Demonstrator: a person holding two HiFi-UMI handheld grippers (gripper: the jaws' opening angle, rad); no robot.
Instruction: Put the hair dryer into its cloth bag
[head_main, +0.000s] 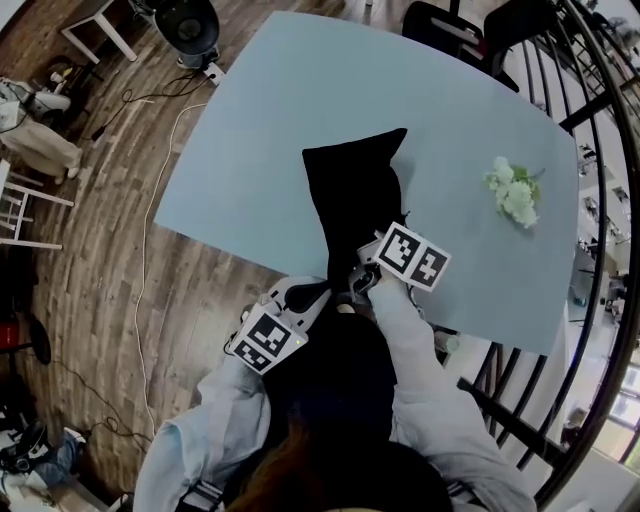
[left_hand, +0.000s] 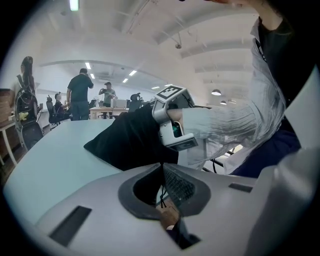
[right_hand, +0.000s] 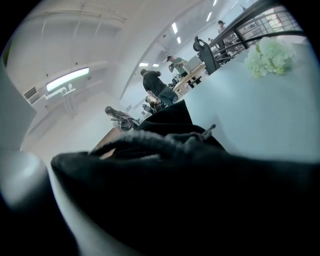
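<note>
The left gripper (left_hand: 162, 172) has its jaws almost together, pinched on the thin black drawstring (left_hand: 161, 192) that runs out of the mouth of the black cloth bag (head_main: 355, 195). The right gripper (head_main: 358, 280) sits just beside it at the same mouth. Its jaws stand wide, with dark fabric draped across the gap and no pad visibly pressing on it.

No hair dryer shows outside the bag in any view, so it is probably already inside. The step in hand looks like drawing the mouth shut. To do that well, the left gripper should keep its pinch on the cord and pull steadily away from the bag. The right gripper should steady the gathered hem so the fabric slides along the cord and the whole bag is not dragged off the table's near edge. A thin cord can slip from a light grip, so the pull should be slow and in line with the channel.

Both grippers are low at the near edge of the light blue table (head_main: 260, 130) and angled a little downward. The left one points up and inward from the person's left. The right forearm, in a pale blue sleeve (head_main: 415, 340), reaches across so that its gripper meets the left one at the mouth.

The bag's closed end lies toward the middle of the table. A small bunch of white flowers (head_main: 515, 190) rests well apart to the right.
</note>
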